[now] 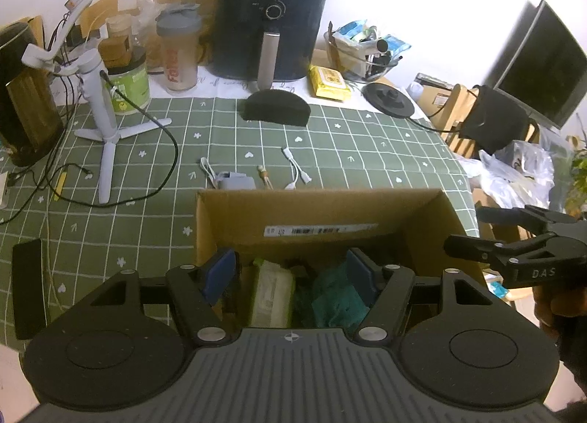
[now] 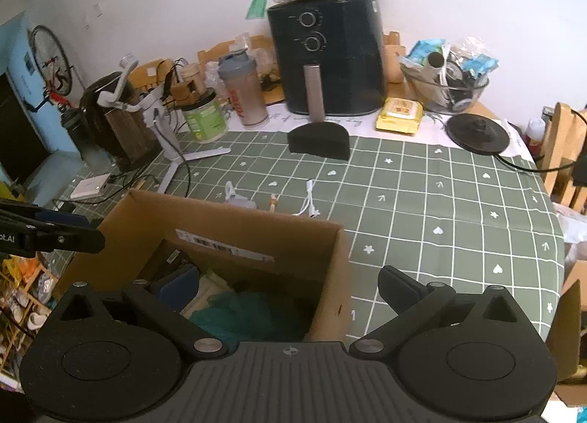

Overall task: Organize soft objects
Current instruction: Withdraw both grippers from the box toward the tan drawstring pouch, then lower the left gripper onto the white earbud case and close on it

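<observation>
An open cardboard box [image 1: 319, 210] is set on the green checked surface [image 1: 367, 151]. A teal cloth [image 1: 337, 298] and a pale green packet [image 1: 271, 291] are seen inside it; deeper contents are lost in shadow. The left gripper [image 1: 291, 270] is held over the box, jaws parted about halfway, nothing gripped. The right gripper [image 2: 290, 287] straddles the box's right wall, jaws wide and empty. A glass bowl [image 2: 445, 93] of mixed packets stands at the back; its contents cannot be made out.
</observation>
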A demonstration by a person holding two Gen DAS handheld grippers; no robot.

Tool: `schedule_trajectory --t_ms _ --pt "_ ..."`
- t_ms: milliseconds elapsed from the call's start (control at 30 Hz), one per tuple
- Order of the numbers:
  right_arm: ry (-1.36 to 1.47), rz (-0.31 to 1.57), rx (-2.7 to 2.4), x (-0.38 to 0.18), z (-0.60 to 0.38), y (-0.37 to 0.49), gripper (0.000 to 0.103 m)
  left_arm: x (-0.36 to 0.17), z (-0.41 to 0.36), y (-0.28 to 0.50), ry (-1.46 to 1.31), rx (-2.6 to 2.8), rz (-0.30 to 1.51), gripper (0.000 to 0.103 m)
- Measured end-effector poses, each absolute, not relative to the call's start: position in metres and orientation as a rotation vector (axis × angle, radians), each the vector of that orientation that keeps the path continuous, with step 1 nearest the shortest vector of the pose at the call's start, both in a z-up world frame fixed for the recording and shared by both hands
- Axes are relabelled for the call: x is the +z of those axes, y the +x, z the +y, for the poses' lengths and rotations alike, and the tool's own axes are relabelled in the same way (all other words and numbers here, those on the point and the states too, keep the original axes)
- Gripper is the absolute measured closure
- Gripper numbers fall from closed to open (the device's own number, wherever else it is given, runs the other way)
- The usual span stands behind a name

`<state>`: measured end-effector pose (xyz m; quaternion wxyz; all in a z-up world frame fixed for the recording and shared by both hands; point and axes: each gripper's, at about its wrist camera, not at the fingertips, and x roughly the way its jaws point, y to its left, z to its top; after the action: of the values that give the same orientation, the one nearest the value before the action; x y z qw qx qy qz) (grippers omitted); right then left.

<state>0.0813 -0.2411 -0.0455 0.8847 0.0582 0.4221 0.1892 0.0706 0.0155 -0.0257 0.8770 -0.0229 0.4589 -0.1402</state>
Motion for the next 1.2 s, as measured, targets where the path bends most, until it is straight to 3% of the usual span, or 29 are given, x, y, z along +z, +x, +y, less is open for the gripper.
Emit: schedule_trajectory --t_ms 733,1200 --pt "0.142 0.927 0.341 -0.043 -0.261 0.135 0.000 -0.019 0.039 0.150 0.007 -0.339 0.934 0.037" --pt "0.145 0.944 0.327 -0.044 -0.254 0.156 0.000 -0.047 0.046 0.224 -0.007 -0.301 1.163 0.037"
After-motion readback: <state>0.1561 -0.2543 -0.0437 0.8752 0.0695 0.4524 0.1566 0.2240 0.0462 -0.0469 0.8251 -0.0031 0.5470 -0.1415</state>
